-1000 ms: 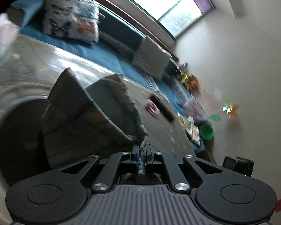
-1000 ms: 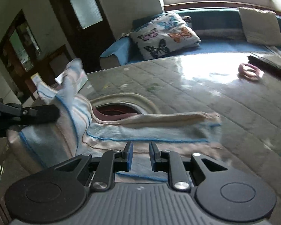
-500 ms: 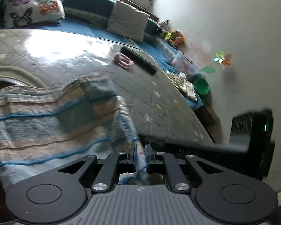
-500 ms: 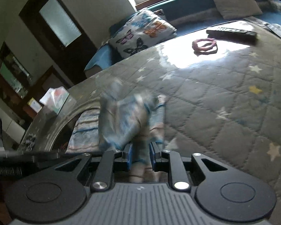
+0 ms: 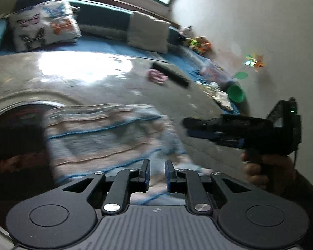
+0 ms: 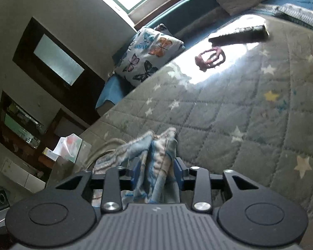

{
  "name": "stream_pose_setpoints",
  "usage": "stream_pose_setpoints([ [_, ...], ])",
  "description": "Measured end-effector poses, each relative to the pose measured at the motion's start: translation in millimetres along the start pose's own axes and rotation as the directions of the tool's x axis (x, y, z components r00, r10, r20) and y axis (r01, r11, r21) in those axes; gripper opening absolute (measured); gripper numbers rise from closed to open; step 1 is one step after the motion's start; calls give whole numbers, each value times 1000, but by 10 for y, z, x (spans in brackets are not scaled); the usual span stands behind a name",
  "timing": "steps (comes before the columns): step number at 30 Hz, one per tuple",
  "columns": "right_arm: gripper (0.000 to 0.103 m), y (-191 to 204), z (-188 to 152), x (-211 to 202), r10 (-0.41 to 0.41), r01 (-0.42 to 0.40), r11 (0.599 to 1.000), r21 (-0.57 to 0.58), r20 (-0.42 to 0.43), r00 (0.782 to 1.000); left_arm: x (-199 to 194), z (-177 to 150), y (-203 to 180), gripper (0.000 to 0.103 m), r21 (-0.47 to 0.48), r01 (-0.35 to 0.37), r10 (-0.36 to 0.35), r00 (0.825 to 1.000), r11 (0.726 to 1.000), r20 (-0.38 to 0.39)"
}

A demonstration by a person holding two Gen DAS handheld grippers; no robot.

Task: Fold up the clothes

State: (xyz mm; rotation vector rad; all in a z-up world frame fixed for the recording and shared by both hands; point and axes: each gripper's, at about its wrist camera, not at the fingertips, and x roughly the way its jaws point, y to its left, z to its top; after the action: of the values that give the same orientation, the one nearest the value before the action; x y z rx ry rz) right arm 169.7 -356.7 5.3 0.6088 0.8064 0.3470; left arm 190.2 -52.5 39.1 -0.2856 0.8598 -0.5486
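A towel [image 5: 106, 137] with blue and beige stripes lies spread on the grey quilted table cover [image 5: 119, 91]. My left gripper [image 5: 157, 175] hovers open over the towel's near edge, and the cloth shows through the gap below its fingers. My right gripper [image 5: 189, 128], held by a hand [image 5: 260, 170], reaches in from the right with its tips at the towel's right edge. In the right wrist view the right gripper [image 6: 156, 173] stands open, and a bunched fold of the towel [image 6: 162, 145] rises between its blue pads.
A black remote [image 6: 240, 34] and a pink ring-shaped thing [image 6: 209, 59] lie further back on the star-patterned cover [image 6: 250, 114]. A butterfly cushion [image 6: 148, 56] sits on the blue bench behind. A dark round opening [image 5: 16, 145] lies left of the towel. A green bowl [image 5: 235, 93] sits at the far right.
My left gripper has let go of the towel and opened, and the towel now lies flatter. The right gripper's fingers have spread wider around the bunched fold.
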Motion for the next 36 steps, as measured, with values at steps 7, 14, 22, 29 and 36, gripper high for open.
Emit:
stream_pose_setpoints([
  [7, 51, 135, 12, 298, -29, 26, 999, -46, -69, 997, -134, -22, 357, 23, -53, -92, 93, 995, 994, 17],
  [14, 10, 423, 49, 366, -82, 73, 983, -170, -44, 996, -104, -66, 459, 23, -50, -113, 113, 994, 992, 6],
  [22, 8, 513, 154, 437, -34, 35, 974, -224, 8, 999, -29, -112, 488, 23, -38, -152, 152, 988, 988, -8],
  [29, 16, 382, 111, 314, -102, 98, 962, -256, -2, 995, -132, -171, 251, 23, 21, -103, 103, 995, 994, 8],
  [36, 16, 737, -174, -186, -9, -15, 909, -417, -55, 998, -138, -325, -157, 23, 164, -20, 20, 1000, 986, -1],
])
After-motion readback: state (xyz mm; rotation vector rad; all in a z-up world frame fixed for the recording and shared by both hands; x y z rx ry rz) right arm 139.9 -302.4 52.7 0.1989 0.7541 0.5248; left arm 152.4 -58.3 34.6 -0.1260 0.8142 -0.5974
